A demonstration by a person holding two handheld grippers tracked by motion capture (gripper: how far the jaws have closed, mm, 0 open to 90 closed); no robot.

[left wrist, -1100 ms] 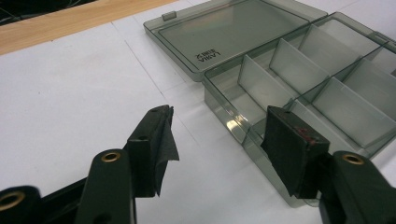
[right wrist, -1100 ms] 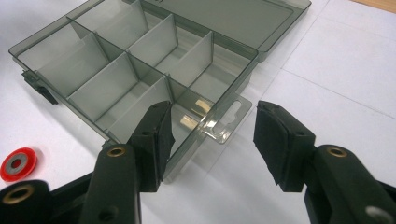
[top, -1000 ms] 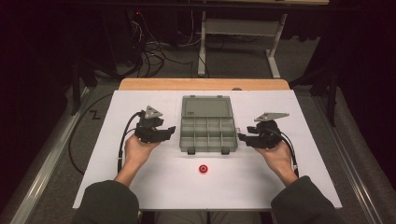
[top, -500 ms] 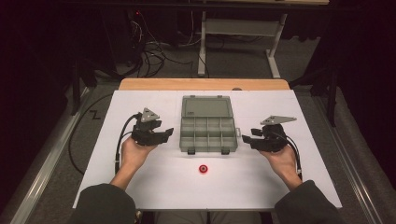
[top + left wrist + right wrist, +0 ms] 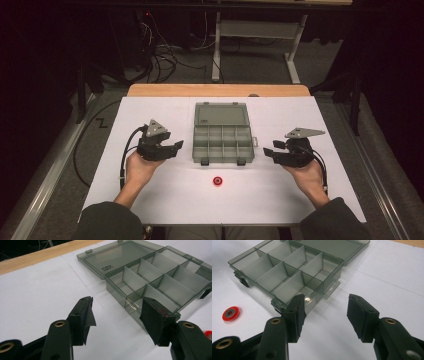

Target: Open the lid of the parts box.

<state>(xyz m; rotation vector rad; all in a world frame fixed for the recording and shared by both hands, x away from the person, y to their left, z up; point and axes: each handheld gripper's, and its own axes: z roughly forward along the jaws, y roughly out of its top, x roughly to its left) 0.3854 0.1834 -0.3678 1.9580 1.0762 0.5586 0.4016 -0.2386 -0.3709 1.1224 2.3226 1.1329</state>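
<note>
Two grippers are flanking the open compartment box point(image 5: 223, 134). We are holding the left gripper point(image 5: 176, 146) just off its left side and the right gripper point(image 5: 268, 152) off its right, which has been drifting outward from the box; both jaws gape wide, gripping nothing, so picking is likely next. One red ring point(image 5: 217, 181) is lying just in front of the box, one lid point(image 5: 221, 114) flat behind.

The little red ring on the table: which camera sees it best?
The right gripper view: there the red ring lies close and whole, showing its grey middle, beside the open box. The high view shows it whole but tiny. The left gripper view catches just a red sliver at the edge.
</note>
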